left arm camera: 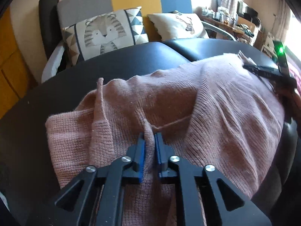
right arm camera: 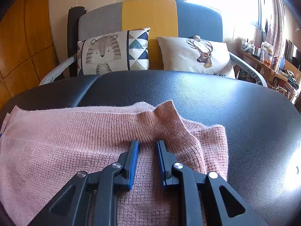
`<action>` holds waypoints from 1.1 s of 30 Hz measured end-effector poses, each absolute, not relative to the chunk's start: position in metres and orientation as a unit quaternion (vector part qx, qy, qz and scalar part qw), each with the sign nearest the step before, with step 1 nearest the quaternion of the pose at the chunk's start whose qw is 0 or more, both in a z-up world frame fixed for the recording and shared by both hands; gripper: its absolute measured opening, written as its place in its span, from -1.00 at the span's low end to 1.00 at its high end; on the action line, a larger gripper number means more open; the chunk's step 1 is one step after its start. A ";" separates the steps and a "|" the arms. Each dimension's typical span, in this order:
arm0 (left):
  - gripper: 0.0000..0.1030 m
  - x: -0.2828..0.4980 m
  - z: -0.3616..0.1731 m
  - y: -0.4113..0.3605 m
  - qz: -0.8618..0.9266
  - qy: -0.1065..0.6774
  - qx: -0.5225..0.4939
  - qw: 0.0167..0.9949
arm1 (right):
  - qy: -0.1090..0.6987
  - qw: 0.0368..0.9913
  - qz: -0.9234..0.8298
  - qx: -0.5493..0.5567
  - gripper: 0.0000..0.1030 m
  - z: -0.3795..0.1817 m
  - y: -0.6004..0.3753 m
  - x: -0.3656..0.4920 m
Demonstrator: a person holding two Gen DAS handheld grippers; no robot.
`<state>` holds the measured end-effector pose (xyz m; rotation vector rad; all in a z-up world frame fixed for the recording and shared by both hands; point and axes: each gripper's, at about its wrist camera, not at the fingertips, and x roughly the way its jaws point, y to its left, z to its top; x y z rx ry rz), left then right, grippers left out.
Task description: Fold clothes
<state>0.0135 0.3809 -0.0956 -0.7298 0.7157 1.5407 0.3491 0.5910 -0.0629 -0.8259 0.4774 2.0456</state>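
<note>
1. A pink knitted sweater [left arm camera: 169,101] lies rumpled on a black padded table [right arm camera: 207,98], directly under both grippers.
2. The left gripper [left arm camera: 150,141] is clamped on a raised pinch of knit; fabric fills the gap between its blue pads.
3. The right gripper [right arm camera: 147,146] rests on the sweater, jaws slightly apart. Whether it pinches fabric cannot be told.
4. The knit looks soft, light and stretchy; likely to sag and drag. Hems and ribbed edges seem the best holds.
5. A loose yarn strand [left arm camera: 169,125] just ahead of the left tips could snag.
6. Bare table lies ahead and right of the right gripper; cushions [right arm camera: 112,52] sit beyond the far edge.
</note>
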 end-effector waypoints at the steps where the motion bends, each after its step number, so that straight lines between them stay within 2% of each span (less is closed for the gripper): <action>1: -0.86 0.014 -0.094 0.380 0.666 0.307 -0.314 0.603 | 0.192 0.428 0.819 -0.330 -0.66 -0.063 0.591 0.349; 10: -0.88 0.003 -0.069 0.374 0.706 0.270 -0.291 0.587 | 0.192 0.427 0.820 -0.329 -0.66 -0.063 0.592 0.350; 11: -0.96 0.002 -0.066 0.373 0.711 0.264 -0.287 0.585 | 0.192 0.428 0.819 -0.330 -0.66 -0.063 0.591 0.350; 20: -0.96 -0.021 -0.052 0.370 0.745 0.242 -0.275 0.557 | 0.192 0.428 0.819 -0.330 -0.66 -0.062 0.591 0.350; 33: -1.00 -0.071 -0.055 0.386 0.837 0.277 -0.228 0.414 | 0.192 0.430 0.819 -0.329 -0.66 -0.062 0.591 0.349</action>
